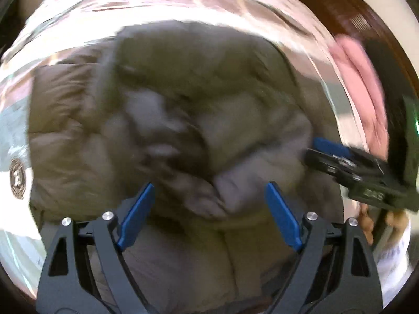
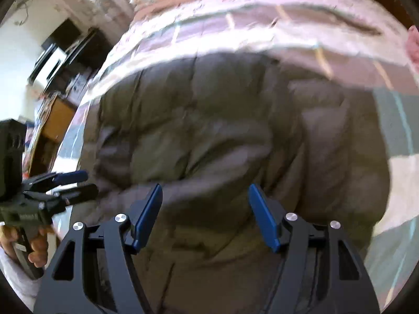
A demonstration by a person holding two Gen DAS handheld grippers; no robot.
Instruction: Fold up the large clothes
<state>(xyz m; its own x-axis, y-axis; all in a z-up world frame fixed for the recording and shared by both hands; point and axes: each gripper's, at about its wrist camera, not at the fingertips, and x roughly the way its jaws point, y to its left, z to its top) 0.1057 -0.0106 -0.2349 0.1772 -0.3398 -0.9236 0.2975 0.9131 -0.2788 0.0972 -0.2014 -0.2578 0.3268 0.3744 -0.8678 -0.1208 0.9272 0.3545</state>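
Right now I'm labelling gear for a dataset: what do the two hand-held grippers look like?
Both match: the left hand-held gripper and right hand-held gripper have black angular frames with silver pivot bolts and flat blue fingers. Each hand wears a white sleeve.

Grey-brown quilted jacket [image 2: 222, 130], pink plaid bedcover [image 2: 262, 26]

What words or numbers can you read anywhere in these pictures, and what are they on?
None can be read for sure.
Round badge at the left edge of the left wrist view: a mark inside, too blurred to read.
Right gripper body: pale raised characters, too blurred.
Left gripper body: a small pale label, too blurred.
The puffy grey-brown jacket and the pink checked bedcover show no text.
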